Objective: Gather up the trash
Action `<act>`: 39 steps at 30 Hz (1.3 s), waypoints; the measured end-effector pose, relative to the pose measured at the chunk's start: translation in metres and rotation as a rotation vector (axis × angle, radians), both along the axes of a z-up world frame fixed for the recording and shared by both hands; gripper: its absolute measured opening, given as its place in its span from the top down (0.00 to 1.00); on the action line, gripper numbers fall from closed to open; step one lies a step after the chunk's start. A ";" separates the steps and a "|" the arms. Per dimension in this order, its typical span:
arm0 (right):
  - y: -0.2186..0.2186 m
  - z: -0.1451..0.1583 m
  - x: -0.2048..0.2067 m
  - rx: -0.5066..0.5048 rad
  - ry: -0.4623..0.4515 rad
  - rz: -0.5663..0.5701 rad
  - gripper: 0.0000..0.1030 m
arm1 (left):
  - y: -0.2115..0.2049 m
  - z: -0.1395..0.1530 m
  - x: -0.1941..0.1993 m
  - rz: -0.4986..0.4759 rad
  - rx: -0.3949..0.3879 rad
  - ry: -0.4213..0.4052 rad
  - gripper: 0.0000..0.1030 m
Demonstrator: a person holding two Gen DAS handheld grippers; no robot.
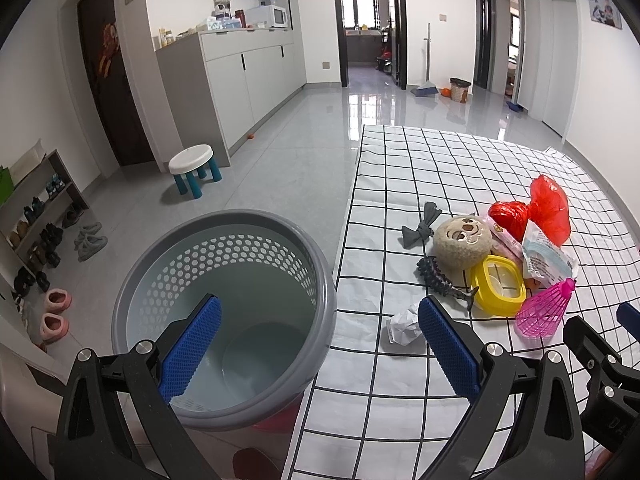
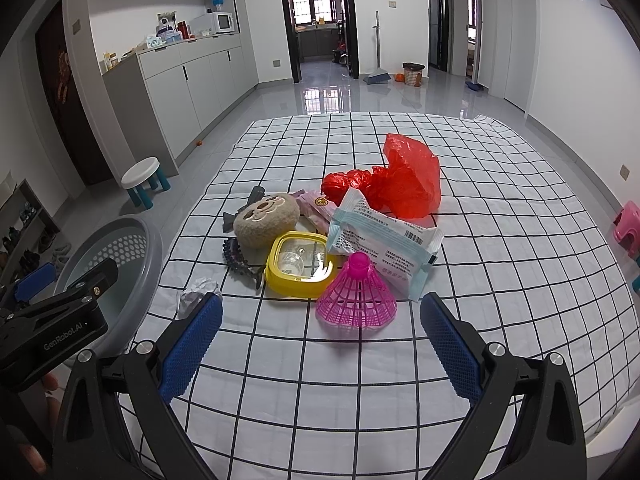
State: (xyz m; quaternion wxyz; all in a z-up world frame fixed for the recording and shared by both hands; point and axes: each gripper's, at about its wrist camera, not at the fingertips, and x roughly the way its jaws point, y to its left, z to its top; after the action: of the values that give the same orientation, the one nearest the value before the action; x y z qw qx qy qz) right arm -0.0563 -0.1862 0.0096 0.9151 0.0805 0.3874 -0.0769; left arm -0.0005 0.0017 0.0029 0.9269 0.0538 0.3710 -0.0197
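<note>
A grey perforated bin (image 1: 224, 316) stands at the table's left edge, empty inside; it also shows in the right wrist view (image 2: 120, 248). My left gripper (image 1: 316, 344) is open and empty, straddling the bin rim and table edge. A crumpled white paper ball (image 1: 404, 326) lies by its right finger, also in the right wrist view (image 2: 198, 292). My right gripper (image 2: 320, 344) is open and empty, just before a pink shuttlecock (image 2: 354, 300). Behind lie a white-blue wrapper (image 2: 384, 240), a red plastic bag (image 2: 404, 178) and a pink wrapper (image 2: 316, 208).
On the checked tablecloth (image 2: 360, 380) also lie a yellow lidded box (image 2: 300, 264), a plush sloth head (image 2: 266, 216), a grey bow (image 1: 420, 226) and a dark spiky toy (image 2: 240, 260). A white stool (image 1: 192, 172) and shoe rack (image 1: 36, 224) stand on the floor left.
</note>
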 end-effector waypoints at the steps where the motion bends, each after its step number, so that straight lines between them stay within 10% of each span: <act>1: 0.000 0.000 0.000 0.001 0.000 0.000 0.08 | 0.000 0.000 0.000 0.002 0.000 0.001 0.06; 39: -0.043 -0.048 0.021 0.064 0.128 -0.006 0.08 | -0.029 -0.027 0.015 -0.078 -0.021 0.044 0.06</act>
State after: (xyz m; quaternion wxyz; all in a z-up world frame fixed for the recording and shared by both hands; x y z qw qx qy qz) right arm -0.0351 -0.2292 -0.0380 0.8853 0.1060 0.4471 -0.0720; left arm 0.0150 -0.0277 -0.0243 0.9176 0.0583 0.3885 -0.0609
